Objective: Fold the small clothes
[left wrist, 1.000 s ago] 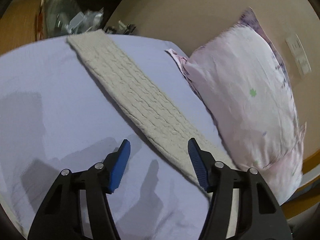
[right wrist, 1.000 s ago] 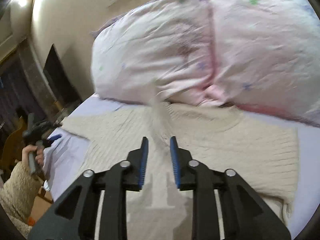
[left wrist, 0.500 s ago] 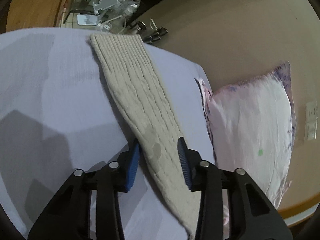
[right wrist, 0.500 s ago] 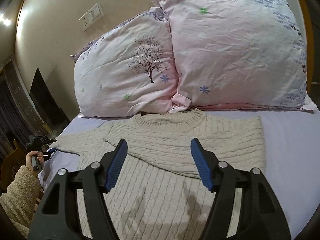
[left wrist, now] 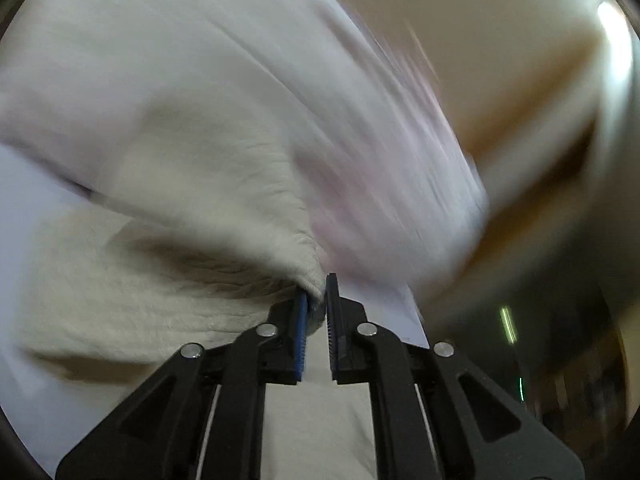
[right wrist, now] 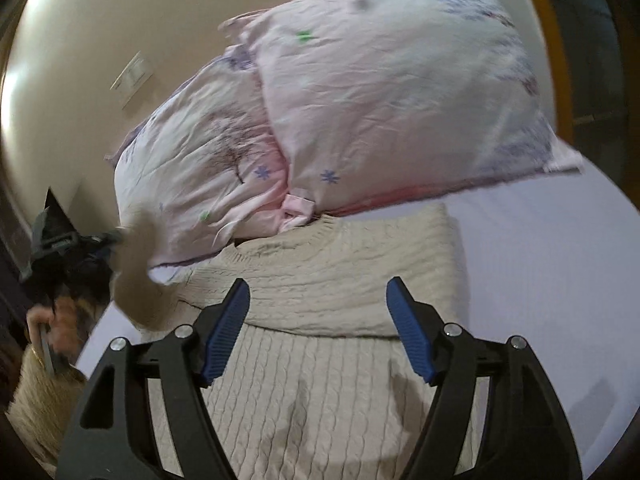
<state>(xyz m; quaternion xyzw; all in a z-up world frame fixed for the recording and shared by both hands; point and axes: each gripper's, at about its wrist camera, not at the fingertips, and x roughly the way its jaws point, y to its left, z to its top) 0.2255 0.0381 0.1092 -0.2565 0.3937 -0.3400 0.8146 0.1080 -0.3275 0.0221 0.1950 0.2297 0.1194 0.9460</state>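
Observation:
A cream cable-knit sweater [right wrist: 320, 292] lies flat on the lilac bed sheet [right wrist: 540, 264], its right sleeve folded across the chest. My left gripper [left wrist: 316, 300] is shut on the sweater's left sleeve [left wrist: 224, 216] and holds it lifted; that view is blurred. In the right wrist view the lifted sleeve [right wrist: 136, 276] hangs from the left gripper [right wrist: 100, 242] at the far left. My right gripper [right wrist: 318, 328] is open and empty above the sweater's body.
Two pale pink floral pillows [right wrist: 380, 112] lean against the beige wall [right wrist: 100, 32] right behind the sweater's collar. A wall switch plate [right wrist: 132, 78] sits above them. The person's hand and fuzzy sleeve [right wrist: 44, 356] are at the left bed edge.
My left gripper closed on the sleeve, lifted it and swung toward the sweater's body. My right gripper let go of the other sleeve, opened and tilted.

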